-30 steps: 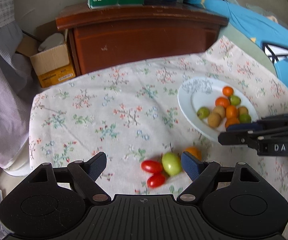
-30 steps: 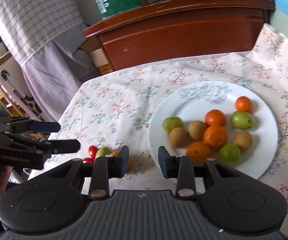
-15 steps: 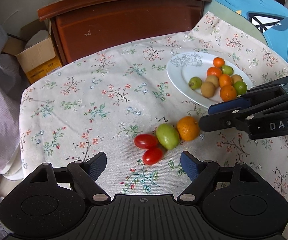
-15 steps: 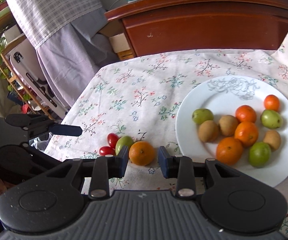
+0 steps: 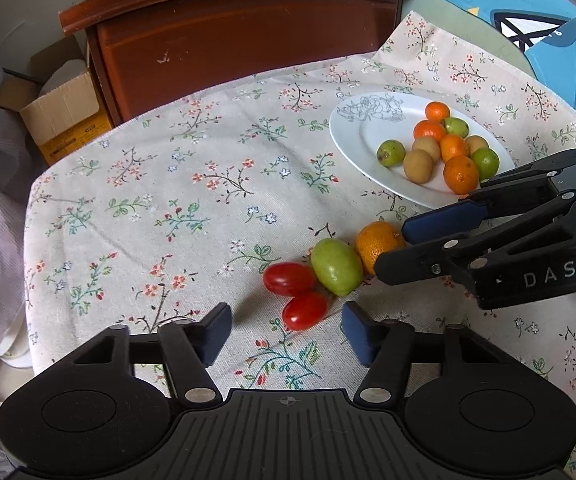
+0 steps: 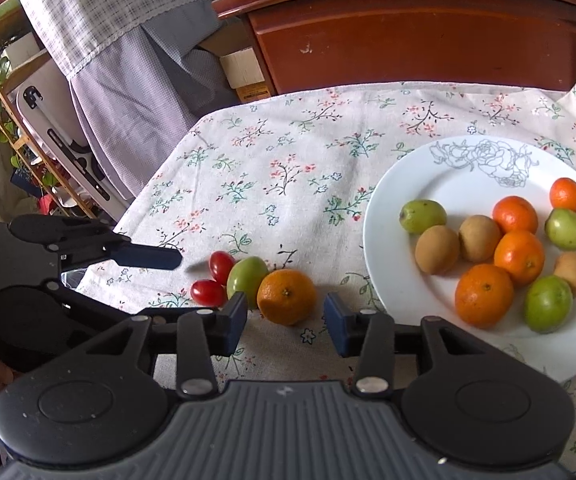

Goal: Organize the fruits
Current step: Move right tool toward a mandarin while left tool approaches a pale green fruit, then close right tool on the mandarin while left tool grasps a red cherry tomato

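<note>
Left wrist view: the left gripper (image 5: 286,330) hangs over the near red oval cherry tomato (image 5: 305,310), its blue-padded jaws closing but touching nothing yet; the tomato lies just ahead of the gap, not between the pads. Taking the round white china plate with a grey rose drawing (image 5: 358,142) as the landmark, four loose fruits lie in a tight cluster on the floral tablecloth (image 5: 192,184) a little way off its near rim: the near tomato, a second red cherry tomato (image 5: 289,278), a smooth green oval fruit (image 5: 337,266) and a dimpled round orange mandarin (image 5: 380,245), which is the closest to the plate. Each one touches its neighbour. The plate already holds ten small fruits, orange, green and brown.

Right wrist view: the right gripper (image 6: 286,322) has its jaws opening and empty, set either side of the mandarin (image 6: 287,296) without gripping it; the left pad sits right against the green fruit (image 6: 247,279).

The risks seem to come from the crowding. As I judge it, a pad pushing in beside the mandarin could shove the green fruit into the tomatoes and send them rolling toward the cloth's edge. A hard squeeze may split a tomato's thin skin. The two tools work close together and could knock each other. On the plate, a dropped mandarin could scatter the packed fruits.
</note>
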Demonstrator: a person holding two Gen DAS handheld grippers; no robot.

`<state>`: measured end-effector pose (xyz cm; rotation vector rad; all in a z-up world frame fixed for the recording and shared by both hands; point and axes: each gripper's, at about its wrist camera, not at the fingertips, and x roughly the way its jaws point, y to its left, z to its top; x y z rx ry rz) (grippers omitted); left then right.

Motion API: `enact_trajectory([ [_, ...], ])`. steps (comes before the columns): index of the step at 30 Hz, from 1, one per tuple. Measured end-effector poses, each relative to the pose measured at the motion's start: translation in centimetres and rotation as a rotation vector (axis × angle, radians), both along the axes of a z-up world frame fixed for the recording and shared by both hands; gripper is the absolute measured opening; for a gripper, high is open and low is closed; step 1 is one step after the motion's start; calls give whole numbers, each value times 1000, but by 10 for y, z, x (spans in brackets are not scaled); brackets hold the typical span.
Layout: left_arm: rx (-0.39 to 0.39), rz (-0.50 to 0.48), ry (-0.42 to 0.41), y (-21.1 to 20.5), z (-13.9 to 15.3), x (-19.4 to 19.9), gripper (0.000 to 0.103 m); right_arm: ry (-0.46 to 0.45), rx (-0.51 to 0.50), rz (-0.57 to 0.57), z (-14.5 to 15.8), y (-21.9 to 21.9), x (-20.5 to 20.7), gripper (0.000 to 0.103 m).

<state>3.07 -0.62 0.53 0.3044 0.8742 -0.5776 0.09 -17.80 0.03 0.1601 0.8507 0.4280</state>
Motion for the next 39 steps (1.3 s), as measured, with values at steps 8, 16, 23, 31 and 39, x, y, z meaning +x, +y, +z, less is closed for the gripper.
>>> enact_trajectory([
  [8,-14,-33,9,-7,-2,0,45,3,-10,1,-6,5,3,43],
  [16,-39,-43,25,-7,-1,0,30,1,2,-8,-7,2,6,35],
  [23,-41,-36,30,-6,0,1,30,6,8,-11,-7,1,5,34],
  [31,-41,-38,32,-8,2,-1,20,7,7,-16,-7,0,5,34],
  [39,-34,-42,19,-9,7,-4,19,9,10,-19,-5,-1,5,34],
])
